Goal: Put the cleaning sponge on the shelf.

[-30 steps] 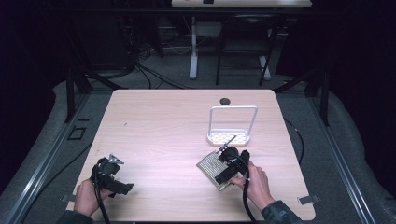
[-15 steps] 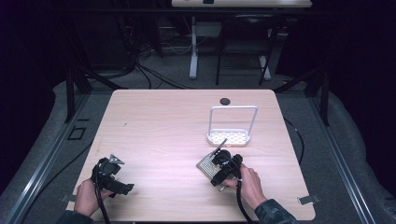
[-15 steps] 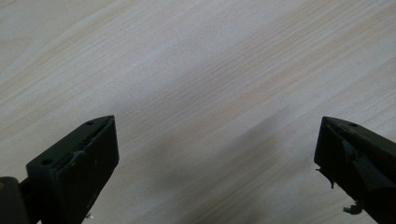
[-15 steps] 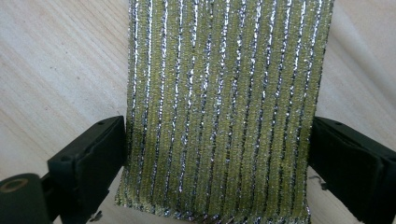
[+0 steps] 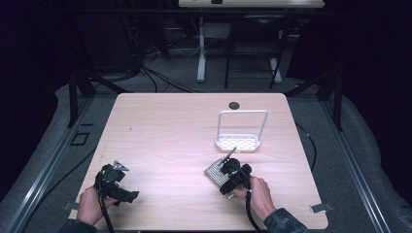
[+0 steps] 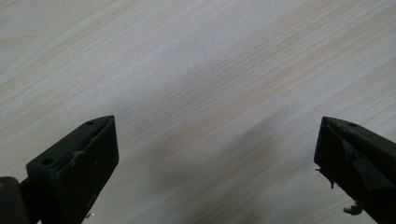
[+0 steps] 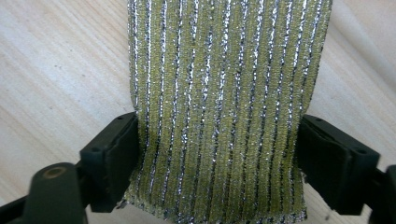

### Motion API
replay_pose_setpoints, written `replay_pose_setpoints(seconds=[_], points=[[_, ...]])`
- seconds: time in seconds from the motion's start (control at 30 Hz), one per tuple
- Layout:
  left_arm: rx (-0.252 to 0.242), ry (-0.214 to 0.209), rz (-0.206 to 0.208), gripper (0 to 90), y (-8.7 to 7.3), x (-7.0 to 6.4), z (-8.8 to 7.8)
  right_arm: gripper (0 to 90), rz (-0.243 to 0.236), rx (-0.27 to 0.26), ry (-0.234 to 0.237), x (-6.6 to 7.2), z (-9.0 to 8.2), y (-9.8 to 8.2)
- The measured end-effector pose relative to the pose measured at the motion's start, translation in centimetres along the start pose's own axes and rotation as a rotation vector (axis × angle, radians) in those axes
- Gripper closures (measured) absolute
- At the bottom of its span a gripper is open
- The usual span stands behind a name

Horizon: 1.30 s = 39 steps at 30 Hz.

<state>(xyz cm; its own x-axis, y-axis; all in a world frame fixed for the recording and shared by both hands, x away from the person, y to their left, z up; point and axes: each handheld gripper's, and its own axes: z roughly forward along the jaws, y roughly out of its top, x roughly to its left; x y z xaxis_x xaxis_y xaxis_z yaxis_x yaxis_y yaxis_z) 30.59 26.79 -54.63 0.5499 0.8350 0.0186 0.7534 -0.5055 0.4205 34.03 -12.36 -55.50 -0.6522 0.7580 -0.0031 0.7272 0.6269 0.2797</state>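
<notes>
Leftward has slid right tool [image 5: 224, 165], gripping sponge [image 7: 219, 107].

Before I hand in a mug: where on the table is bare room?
The table is bare across its left and middle, between the left hand-held gripper and the white rack. It is crowded at the near right, around the sponge in the right hand-held gripper.

Probably a lab: dark room, floor cables [image 5: 160, 77], lone wooden table [image 5: 165, 131].
</notes>
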Motion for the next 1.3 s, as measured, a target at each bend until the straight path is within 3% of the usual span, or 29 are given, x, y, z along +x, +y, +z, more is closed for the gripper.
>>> replay_pose_setpoints(seconds=[0.1, 0.13, 0.4, 0.73, 1.3], points=[[0.001, 0.001, 0.000, 0.0, 0.0, 0.0, 0.0, 22.9, -0.005, -0.006, 0.003, 0.1, -0.1, -0.1], [0.003, 0.002, 0.001, 0.0, 0.0, 0.0, 0.0, 28.5, -0.016, -0.015, 0.006, 0.1, -0.2, -0.1], [0.002, 0.003, 0.003, 0.0, 0.0, 0.0, 0.0, 46.5, -0.017, -0.054, 0.025, -0.2, -0.6, -0.6], [0.004, 0.003, 0.004, 0.0, 0.0, 0.1, 0.0, 47.4, -0.011, -0.134, 0.030, -1.0, -2.8, -1.2], [-0.002, 0.007, 0.003, 0.0, 0.0, 0.1, 0.0, 47.2, -0.017, -0.159, -0.010, -1.8, -4.7, -2.1]])
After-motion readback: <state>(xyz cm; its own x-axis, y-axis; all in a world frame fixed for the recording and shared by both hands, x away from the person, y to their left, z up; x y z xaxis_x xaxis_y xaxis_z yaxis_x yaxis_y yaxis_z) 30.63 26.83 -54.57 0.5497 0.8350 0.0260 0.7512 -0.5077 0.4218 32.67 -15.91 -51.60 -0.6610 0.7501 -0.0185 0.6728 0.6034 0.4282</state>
